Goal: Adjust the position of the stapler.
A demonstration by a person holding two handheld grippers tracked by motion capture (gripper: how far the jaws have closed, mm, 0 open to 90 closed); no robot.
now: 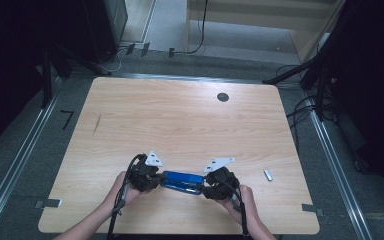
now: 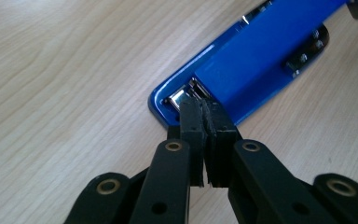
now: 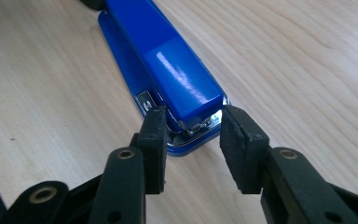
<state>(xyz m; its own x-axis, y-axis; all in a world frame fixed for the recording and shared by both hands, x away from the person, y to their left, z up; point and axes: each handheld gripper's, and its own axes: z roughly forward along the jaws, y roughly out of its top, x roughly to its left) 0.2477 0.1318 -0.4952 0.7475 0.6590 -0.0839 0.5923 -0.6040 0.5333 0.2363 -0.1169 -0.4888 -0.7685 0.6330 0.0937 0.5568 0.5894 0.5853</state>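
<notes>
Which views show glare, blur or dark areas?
High view: dark surroundings, table evenly lit, stapler small and soft. Left gripper view: sharp stapler, nearest jaw parts soft. Right gripper view: a glare streak on the stapler's top.

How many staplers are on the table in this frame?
1. A blue stapler lies near the table's front edge, between the left gripper and right gripper. The small silver object to its right is too small to identify.

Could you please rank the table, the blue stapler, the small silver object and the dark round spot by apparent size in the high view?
1. table
2. blue stapler
3. dark round spot and small silver object: look alike, unranked.
</notes>
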